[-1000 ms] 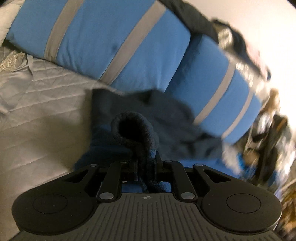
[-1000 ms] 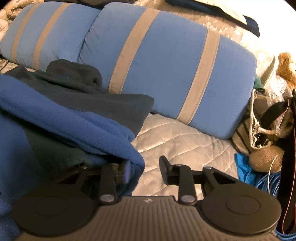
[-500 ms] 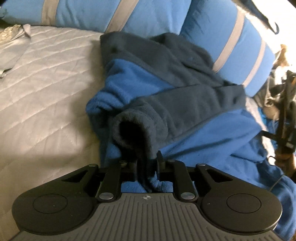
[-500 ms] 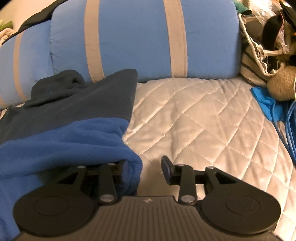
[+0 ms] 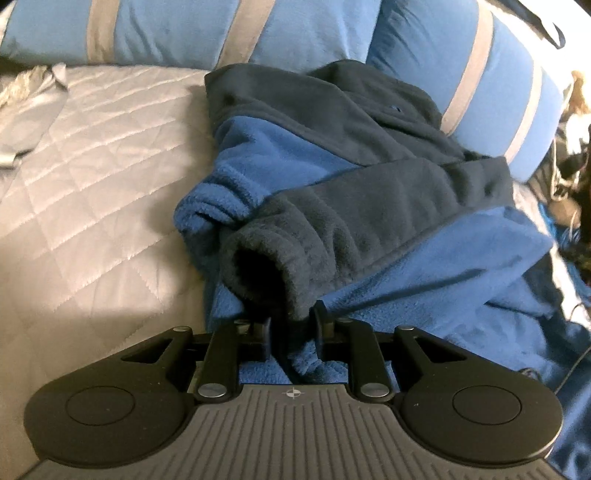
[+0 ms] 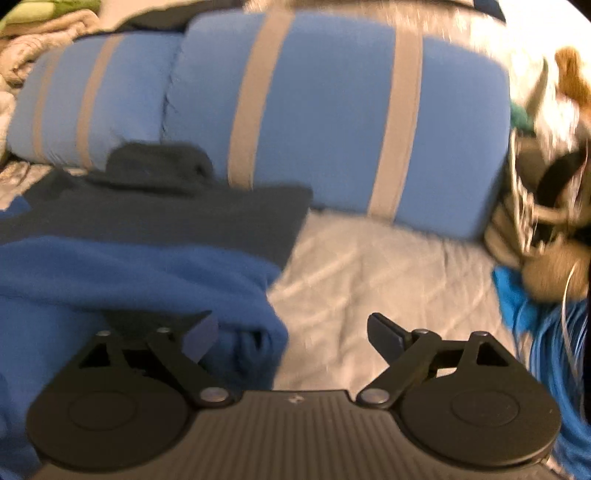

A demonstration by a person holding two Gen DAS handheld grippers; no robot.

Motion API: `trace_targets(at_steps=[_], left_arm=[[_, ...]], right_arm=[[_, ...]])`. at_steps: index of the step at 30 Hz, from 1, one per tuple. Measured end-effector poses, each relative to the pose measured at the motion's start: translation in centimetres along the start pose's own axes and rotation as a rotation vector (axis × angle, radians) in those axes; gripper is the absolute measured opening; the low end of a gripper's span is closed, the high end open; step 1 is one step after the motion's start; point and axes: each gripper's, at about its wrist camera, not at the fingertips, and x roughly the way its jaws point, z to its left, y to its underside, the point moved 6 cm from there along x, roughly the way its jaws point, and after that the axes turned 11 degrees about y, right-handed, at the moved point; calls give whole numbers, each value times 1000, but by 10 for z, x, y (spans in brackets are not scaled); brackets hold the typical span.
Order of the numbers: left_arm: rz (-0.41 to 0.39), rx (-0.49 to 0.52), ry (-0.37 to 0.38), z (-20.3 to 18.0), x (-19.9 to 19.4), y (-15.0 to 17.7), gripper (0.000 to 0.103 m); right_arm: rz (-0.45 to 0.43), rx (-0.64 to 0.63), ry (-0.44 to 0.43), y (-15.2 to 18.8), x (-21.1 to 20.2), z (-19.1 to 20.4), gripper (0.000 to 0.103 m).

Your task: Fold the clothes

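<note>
Two tools over one fleece jacket [image 5: 388, 206] spread on bed [image 5: 92, 177] ahead, below pillows [image 5: 177, 33]. Left tool [image 5: 291, 328]: nearly closed, jaws just easing, pinching sleeve cuff [image 5: 258, 273] laid across body for fold. Right tool [image 6: 291, 332]: just sprung wide, empty, hem [image 6: 236, 317] released by left finger

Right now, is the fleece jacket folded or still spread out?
Partly folded. The fleece jacket has its dark sleeve laid across the blue body, cuff pinched in the left gripper; the lower part lies rumpled.
</note>
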Motion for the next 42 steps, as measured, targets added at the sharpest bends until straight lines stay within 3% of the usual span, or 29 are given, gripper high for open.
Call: trace_targets(at_steps=[2, 5, 9, 12, 16, 17, 19, 27, 34, 42], left_arm=[[-1, 11, -9, -1, 0, 0, 23], [-12, 7, -5, 0, -2, 2, 25], [-32, 8, -8, -1, -8, 3, 31], [-42, 40, -33, -5, -17, 3, 39], [-86, 112, -107, -16, -38, 0, 63], [-102, 133, -128, -20, -45, -1, 65], [-152, 161, -137, -29, -61, -4, 66], [-416, 148, -52, -69, -128, -28, 76], [-508, 150, 7, -97, -159, -49, 76], [-609, 174, 35, -130, -210, -71, 76]], right_arm=[[-35, 22, -10, -9, -1, 4, 99], [-18, 67, 44, -14, 14, 5, 100], [144, -96, 153, 14, 51, 24, 102], [85, -169, 183, 16, 45, 32, 103], [7, -175, 190, 0, 23, 25, 103], [-13, -173, 184, -6, 16, 22, 103], [-56, -168, 181, -19, 0, 13, 103], [-204, -62, 172, -67, -81, -14, 103], [-289, 12, 144, -96, -143, -35, 103], [-374, 36, 187, -128, -201, -65, 103]])
